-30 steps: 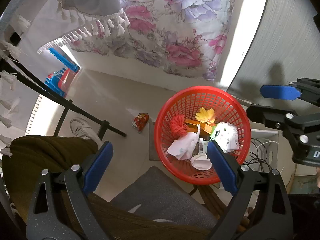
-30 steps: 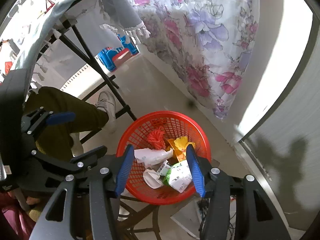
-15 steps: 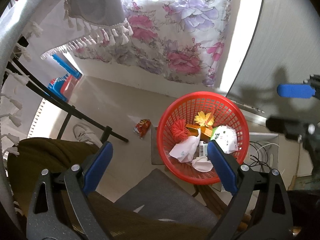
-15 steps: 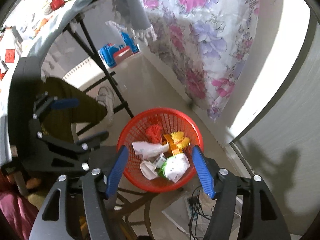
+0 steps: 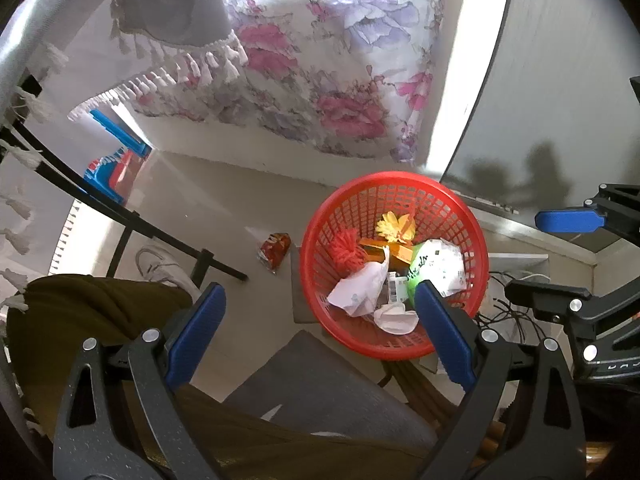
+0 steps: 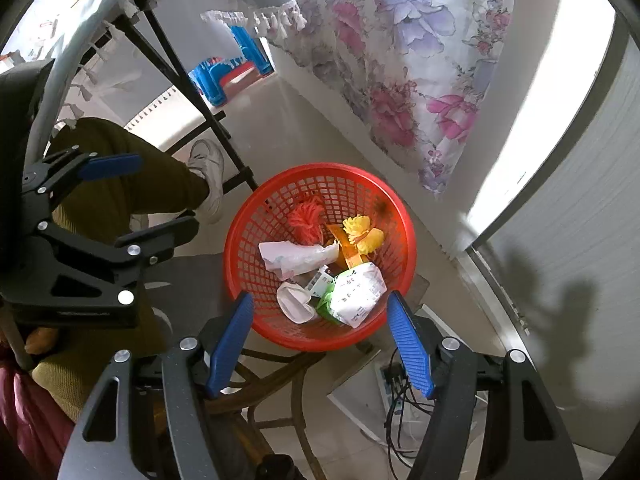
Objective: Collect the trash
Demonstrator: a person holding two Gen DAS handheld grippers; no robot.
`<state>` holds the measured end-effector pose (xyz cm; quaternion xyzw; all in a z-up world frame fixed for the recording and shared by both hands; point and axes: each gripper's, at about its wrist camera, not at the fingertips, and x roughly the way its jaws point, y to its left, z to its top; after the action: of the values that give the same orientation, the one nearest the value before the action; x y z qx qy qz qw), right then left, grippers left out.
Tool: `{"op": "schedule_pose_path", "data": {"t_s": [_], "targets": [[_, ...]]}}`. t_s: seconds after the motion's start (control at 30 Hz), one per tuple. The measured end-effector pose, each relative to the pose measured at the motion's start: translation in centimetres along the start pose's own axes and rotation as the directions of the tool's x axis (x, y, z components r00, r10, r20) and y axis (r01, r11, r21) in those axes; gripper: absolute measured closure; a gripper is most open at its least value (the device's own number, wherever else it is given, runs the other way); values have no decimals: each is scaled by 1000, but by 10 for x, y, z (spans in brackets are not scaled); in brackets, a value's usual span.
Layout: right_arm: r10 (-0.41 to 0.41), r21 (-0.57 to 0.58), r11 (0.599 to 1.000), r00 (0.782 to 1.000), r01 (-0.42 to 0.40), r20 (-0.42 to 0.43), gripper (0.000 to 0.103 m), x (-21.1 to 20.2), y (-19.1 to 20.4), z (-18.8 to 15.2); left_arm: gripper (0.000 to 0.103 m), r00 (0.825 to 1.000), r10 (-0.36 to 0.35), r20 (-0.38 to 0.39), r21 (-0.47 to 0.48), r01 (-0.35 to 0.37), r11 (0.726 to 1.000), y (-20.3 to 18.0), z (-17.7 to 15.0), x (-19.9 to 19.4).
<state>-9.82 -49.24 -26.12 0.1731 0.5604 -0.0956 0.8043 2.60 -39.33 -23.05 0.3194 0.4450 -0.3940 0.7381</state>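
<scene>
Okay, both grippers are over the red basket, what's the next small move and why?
Probably swing the left gripper toward the red snack wrapper lying on the floor beside the red basket. Both grippers look open and empty, the right gripper included, and that wrapper is the only trash seen outside the basket.

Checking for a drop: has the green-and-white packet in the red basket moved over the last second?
Yes. In the right wrist view the green-and-white packet now lies low among the trash, clear of the open right gripper, nearer the red basket rim facing the camera.
</scene>
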Motion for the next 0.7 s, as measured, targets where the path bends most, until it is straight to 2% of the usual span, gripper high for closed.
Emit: {"op": "schedule_pose_path", "data": {"t_s": [0.2, 0.7], "targets": [[-1, -3, 1000, 1000, 1, -13, 35, 2, 1, -1, 11, 1000, -13, -24, -4, 13, 1000, 1, 0, 6], [4, -8, 1000, 1000, -4, -28, 34, 7, 3, -1, 11, 999, -15, -28, -1, 15, 1000, 0, 1, 8]]}}
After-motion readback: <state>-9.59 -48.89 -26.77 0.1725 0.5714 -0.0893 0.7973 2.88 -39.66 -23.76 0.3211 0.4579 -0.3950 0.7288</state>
